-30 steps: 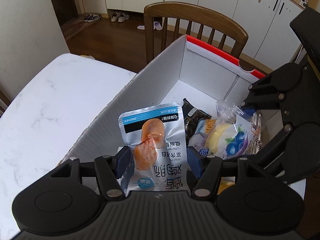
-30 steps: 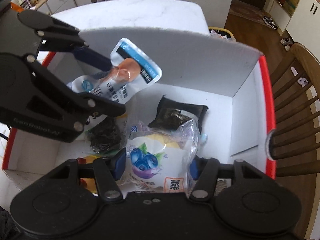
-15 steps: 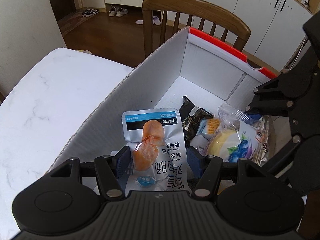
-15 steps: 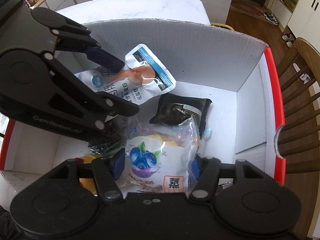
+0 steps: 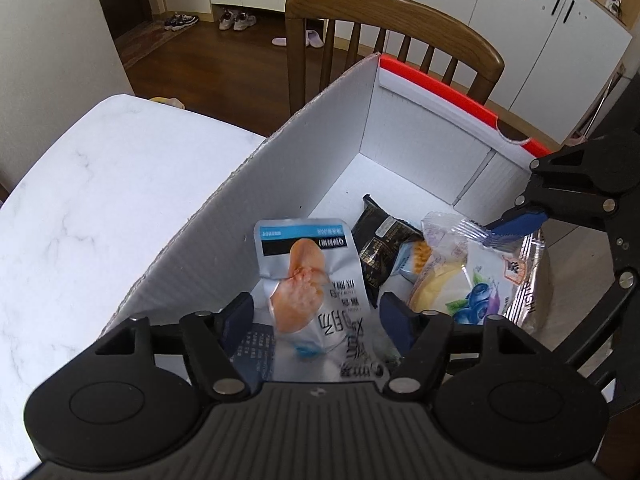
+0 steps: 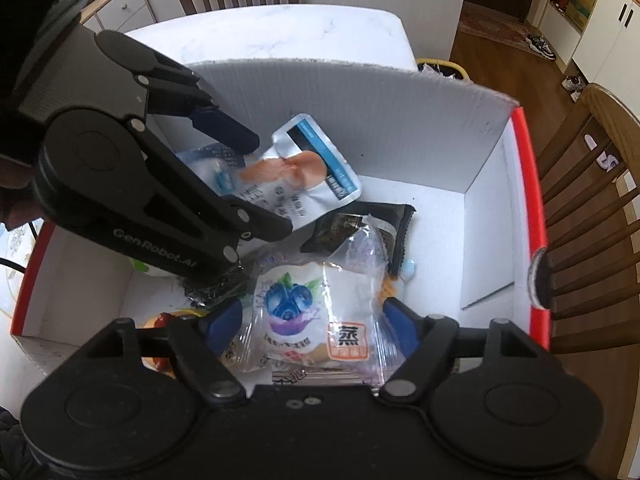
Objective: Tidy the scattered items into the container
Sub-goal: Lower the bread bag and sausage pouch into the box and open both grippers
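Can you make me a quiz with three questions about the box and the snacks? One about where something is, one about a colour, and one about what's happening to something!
1. Where is the black foil packet?
A. on a shelf
B. on the floor of the white cardboard box
C. in a sink

2. What colour is the box's rim?
A. green
B. red
C. yellow

3. The clear blueberry-print bag is
A. held between the right gripper's jaws
B. hanging on a hook
C. floating in water

Answers:
1. B, it lies on the box's floor.
2. B, the top edge is red.
3. A, both jaws flank it.
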The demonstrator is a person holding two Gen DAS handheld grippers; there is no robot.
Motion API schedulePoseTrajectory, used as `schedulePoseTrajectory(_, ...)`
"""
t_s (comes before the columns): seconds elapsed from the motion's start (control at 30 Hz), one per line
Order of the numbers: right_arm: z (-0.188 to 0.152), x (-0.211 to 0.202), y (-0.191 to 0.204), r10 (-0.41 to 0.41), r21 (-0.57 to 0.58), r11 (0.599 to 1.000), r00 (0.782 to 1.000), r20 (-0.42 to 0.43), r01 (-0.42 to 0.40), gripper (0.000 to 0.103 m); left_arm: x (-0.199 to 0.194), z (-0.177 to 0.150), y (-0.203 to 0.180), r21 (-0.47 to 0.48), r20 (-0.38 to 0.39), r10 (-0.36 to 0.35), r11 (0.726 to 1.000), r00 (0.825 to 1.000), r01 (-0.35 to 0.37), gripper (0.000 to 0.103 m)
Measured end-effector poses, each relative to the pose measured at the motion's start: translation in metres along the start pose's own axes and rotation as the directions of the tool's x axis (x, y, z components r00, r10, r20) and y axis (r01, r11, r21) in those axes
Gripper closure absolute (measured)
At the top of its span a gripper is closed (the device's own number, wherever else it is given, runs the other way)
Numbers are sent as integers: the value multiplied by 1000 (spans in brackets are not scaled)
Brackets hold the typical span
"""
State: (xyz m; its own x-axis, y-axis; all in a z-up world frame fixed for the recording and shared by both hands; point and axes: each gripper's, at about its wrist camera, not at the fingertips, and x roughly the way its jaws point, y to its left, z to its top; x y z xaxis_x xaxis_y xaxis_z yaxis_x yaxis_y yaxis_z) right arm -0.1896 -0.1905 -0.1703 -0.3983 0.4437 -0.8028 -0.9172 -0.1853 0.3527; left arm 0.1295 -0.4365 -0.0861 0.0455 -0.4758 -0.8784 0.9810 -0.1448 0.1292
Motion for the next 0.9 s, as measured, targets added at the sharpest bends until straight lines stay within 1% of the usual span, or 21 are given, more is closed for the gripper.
schedulePoseTrajectory(0.13, -2, -8, -1, -11, 4, 1000, 1000, 15, 11, 25, -6, -2, -1, 0, 13, 15, 1000, 1000, -15, 27)
schedulePoseTrajectory(0.2, -2, -11, -5, -19, 8, 1000, 1000, 25, 19, 25, -10, -2, -1, -5, 22, 17, 1000, 1000, -16, 26)
schedulePoseTrajectory(0.43, -5, -26, -5, -36, 13, 999, 998, 56, 36, 25, -28, -4, -1, -14, 49, 27, 1000, 998, -26, 26)
schedulePoseTrajectory(0.9, -12, -60, 12, -60, 13, 998, 990, 128, 59, 25, -70, -19, -12, -18, 108, 48, 999, 993, -47, 26)
